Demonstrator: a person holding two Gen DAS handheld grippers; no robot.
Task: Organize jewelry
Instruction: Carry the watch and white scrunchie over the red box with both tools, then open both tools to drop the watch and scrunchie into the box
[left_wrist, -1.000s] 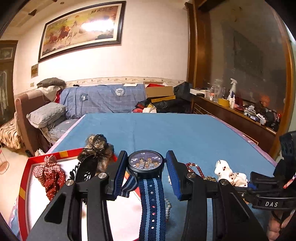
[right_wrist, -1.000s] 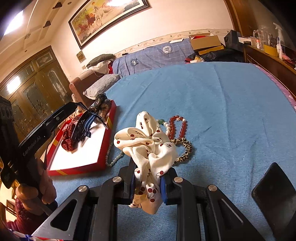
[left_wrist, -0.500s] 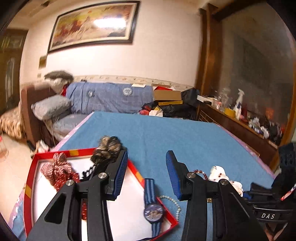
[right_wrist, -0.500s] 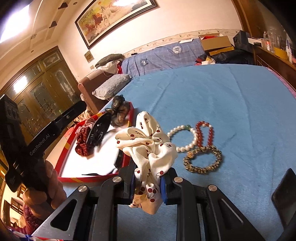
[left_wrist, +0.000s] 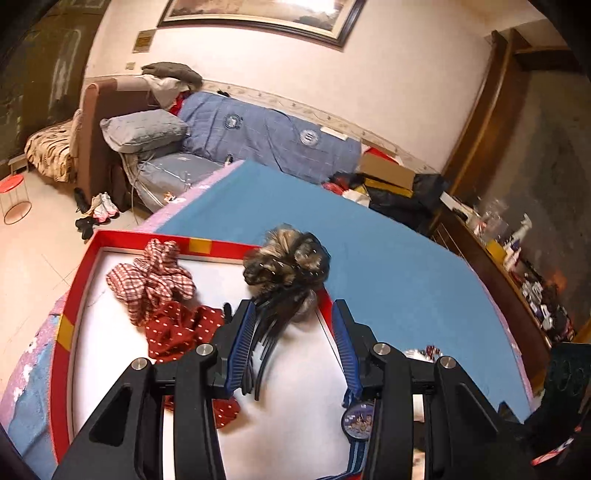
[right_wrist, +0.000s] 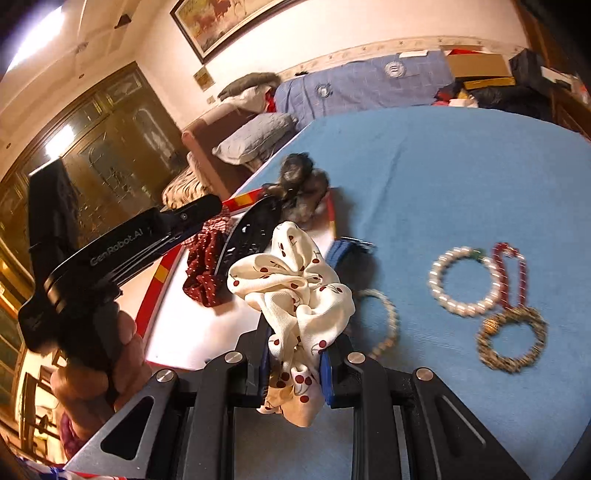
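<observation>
Two tongs show: the left tongs (left_wrist: 293, 343) gape wide over the red tray (left_wrist: 68, 328), gripping nothing, with the watch (left_wrist: 357, 421) lying in the tray near their right finger. The right tongs (right_wrist: 295, 365) are clamped on a cherry-print scrunchie (right_wrist: 291, 291) above the blue tabletop (right_wrist: 461, 177); a pearl bracelet (right_wrist: 463, 282) lies to the right.

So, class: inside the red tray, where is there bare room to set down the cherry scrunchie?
Inside the red tray, the bare white floor lies between the dark red scrunchie and the watch, below the black comb. The far end is crowded: checked scrunchie and hairpiece. The right tool holds the cherry scrunchie.
</observation>
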